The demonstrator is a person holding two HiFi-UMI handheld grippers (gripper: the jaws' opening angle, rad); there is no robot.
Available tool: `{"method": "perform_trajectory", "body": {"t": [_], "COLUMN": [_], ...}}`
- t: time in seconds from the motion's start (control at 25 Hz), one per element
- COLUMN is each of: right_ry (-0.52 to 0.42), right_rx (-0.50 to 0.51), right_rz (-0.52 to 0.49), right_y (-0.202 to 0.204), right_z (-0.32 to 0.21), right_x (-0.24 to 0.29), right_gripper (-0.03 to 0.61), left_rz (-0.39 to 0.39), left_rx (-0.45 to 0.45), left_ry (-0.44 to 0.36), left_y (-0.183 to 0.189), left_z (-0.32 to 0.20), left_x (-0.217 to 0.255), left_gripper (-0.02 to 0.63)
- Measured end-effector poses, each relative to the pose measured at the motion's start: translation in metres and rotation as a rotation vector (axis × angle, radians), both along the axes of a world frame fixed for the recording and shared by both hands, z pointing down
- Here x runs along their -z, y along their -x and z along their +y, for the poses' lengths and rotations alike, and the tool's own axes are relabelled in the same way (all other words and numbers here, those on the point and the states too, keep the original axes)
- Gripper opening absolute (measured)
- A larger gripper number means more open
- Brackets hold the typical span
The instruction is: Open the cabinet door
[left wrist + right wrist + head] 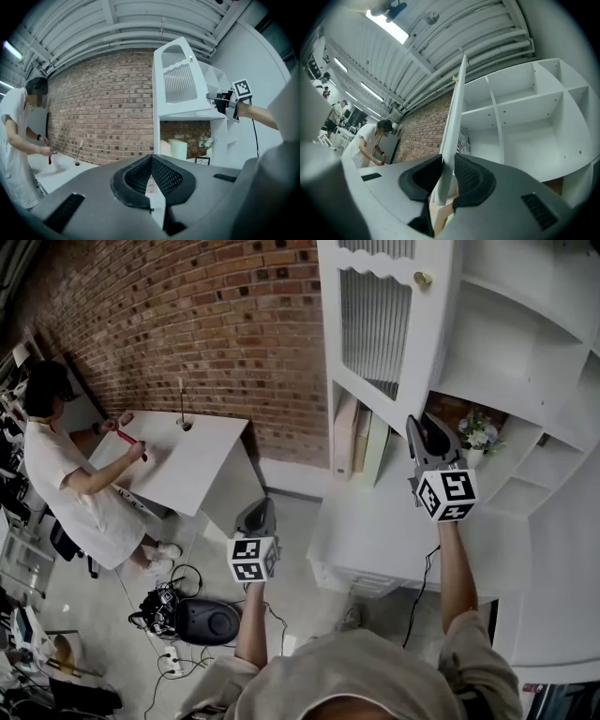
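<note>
The white cabinet door (375,315), with a ribbed panel and a brass knob (423,279), stands swung out from the cabinet (525,352). My right gripper (424,427) reaches up to the door's lower free corner. In the right gripper view the door (454,122) runs edge-on up from between the pads, and my right gripper (446,164) is shut on that edge. The bare shelves (525,117) show behind it. My left gripper (261,512) hangs lower left, away from the cabinet, its pads shut together on nothing (151,159). It looks at the door (180,84) and the right gripper (220,101).
Books (361,442) and a small flower vase (478,432) stand under the cabinet on a white counter (412,531). A person (66,474) works at a white table (187,460) by the brick wall (187,324). A black bag (202,620) and cables lie on the floor.
</note>
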State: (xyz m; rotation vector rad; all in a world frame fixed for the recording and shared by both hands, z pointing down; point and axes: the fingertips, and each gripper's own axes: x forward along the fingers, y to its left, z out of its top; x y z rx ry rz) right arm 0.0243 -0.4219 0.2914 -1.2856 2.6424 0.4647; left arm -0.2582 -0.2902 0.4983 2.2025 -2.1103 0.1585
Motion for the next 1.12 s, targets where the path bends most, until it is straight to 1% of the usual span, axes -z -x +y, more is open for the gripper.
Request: {"method": "perform_trajectory", "body": {"t": [0.2, 0.44, 0.72, 1.12], "right_ry": [-0.018, -0.019, -0.047, -0.044], "right_rx": [0.031, 0.039, 0.143, 0.199], "right_rz": [0.020, 0.031, 0.030, 0.047], "right_y": [0.023, 0.043, 0.082, 0.135], "right_z": [0.028, 0.043, 0.069, 0.087], "right_x": [0.004, 0.005, 0.005, 0.005], "right_gripper": [0.094, 0.094, 0.100, 0.107], "left_rz": [0.000, 0.003, 0.005, 0.009], "left_rx": [0.021, 0.065, 0.095, 0.165], "left_ry": [-0.006, -0.004, 0.005, -0.006], "left_y": [0.005, 0.021, 0.027, 0.053], "left_z": [0.017, 0.035, 0.049, 0.076], "left_x": [0.004, 0.005, 0.001, 0.004], "left_gripper": [0.026, 0.026, 0.026, 0.026]}}
